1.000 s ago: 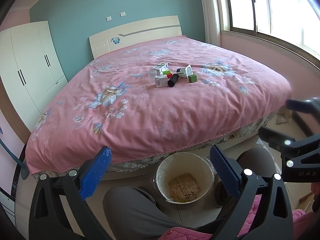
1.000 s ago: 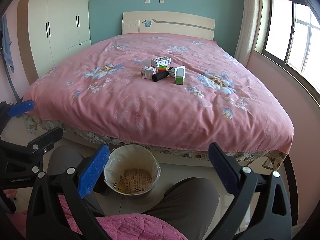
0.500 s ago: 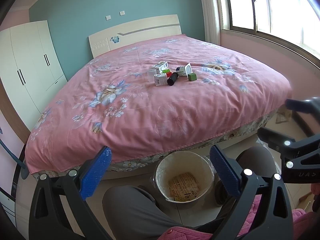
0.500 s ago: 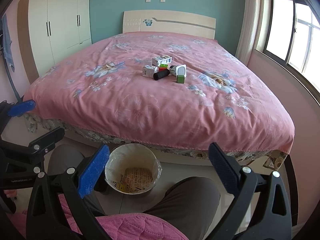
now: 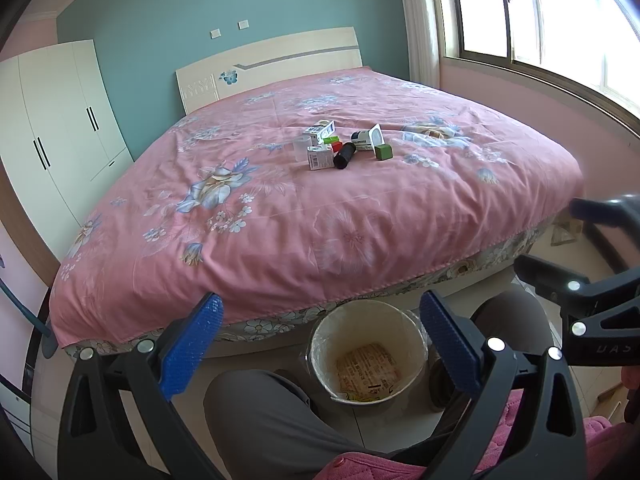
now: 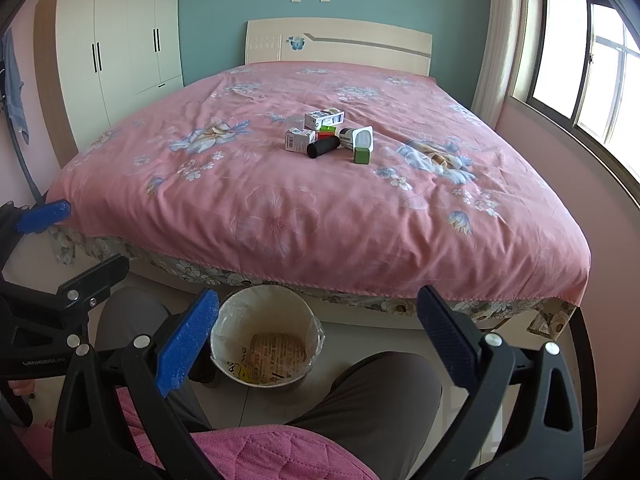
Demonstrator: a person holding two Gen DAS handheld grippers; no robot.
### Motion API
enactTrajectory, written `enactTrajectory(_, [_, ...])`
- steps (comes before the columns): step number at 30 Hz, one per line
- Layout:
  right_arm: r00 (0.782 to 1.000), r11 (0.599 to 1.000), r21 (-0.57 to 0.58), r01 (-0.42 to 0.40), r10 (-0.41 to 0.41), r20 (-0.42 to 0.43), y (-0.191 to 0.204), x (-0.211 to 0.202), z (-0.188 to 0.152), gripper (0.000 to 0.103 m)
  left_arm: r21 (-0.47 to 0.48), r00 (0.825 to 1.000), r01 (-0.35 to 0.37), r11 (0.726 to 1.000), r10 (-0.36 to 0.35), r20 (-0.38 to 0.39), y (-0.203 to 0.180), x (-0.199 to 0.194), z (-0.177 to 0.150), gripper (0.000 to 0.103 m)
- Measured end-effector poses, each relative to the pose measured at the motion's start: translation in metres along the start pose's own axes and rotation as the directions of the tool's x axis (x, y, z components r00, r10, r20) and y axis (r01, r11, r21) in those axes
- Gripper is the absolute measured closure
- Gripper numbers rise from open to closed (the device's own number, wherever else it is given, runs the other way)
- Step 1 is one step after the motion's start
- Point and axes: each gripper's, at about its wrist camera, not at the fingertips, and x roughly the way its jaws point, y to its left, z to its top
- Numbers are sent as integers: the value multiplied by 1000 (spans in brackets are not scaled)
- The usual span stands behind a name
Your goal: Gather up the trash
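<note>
My left gripper (image 5: 316, 344) and right gripper (image 6: 316, 336) both hang released and empty above my knees, beside each other. The trash (image 6: 328, 136), a small cluster of cartons, a cup and blocks, lies straight ahead and well apart from both, at the middle of the pink bed (image 6: 280, 208). Neither gripper looks clearly nearer. A black cylinder (image 6: 323, 147) lies on its side, angled toward my left. The bin (image 6: 218, 326) stands on the floor just below, between my legs. Items behind the front cartons are partly hidden; labels are unreadable.
</note>
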Motion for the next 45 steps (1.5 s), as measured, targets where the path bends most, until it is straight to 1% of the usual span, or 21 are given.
enactTrajectory(12, [1000, 1000, -4, -10, 10, -1, 2, 2, 0, 6, 2, 1000, 2, 1000, -2, -7, 0, 0, 1, 3])
enactTrajectory(17, [1000, 1000, 6, -27, 27, 11, -4, 10, 11, 6, 0, 1000, -11, 1000, 11, -24, 6, 12, 11, 3])
enactTrajectory(21, [999, 999, 29, -13, 12, 36, -20, 16, 33, 6, -6, 1000, -12, 1000, 12, -16, 10, 23, 31, 3])
enactTrajectory(26, [997, 999, 28, 22, -24, 75, -41, 26, 67, 6, -11, 1000, -15, 1000, 15, -6, 17, 43, 64, 3])
enactTrajectory(33, [994, 998, 38, 40, -43, 100, -67, 53, 114, 6, -44, 1000, 2, 999, -3, -19, 28, 87, 112, 3])
enactTrajectory(39, [995, 998, 51, 43, -48, 87, -84, 99, 147, 6, -85, 999, 15, 996, -19, -50, 33, 138, 150, 3])
enactTrajectory(45, [998, 998, 55, 39, -42, 50, -97, 159, 173, 6, -147, 996, 36, 988, -48, -79, 33, 195, 187, 3])
